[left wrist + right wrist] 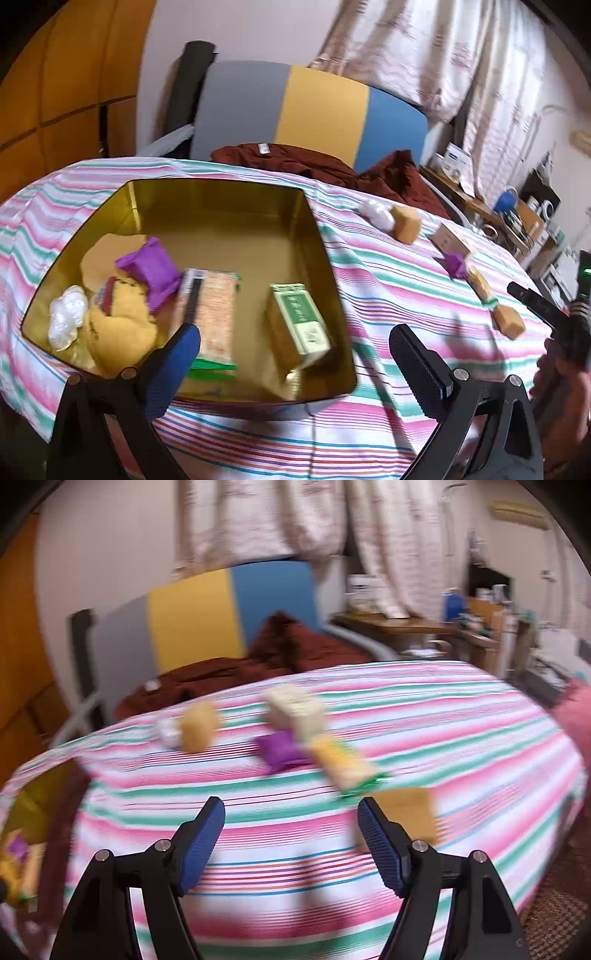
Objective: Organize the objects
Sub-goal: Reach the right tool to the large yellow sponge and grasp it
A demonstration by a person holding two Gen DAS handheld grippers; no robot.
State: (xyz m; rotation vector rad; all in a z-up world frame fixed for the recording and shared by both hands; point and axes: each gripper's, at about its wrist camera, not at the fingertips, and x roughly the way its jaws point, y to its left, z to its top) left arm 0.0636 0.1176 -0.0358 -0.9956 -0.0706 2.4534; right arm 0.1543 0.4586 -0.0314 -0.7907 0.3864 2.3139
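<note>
Covering the table, striped cloth (388,295), gold tin (221,206), curtains (280,517) behind.

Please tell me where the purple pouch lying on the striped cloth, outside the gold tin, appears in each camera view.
Left wrist view: purple pouch at right of centre, on the striped cloth, right of the gold tin.
Right wrist view: purple pouch near the centre, blurred, beside a pale box.
Shared landmark: the grey, yellow and blue panel behind the table.
</note>
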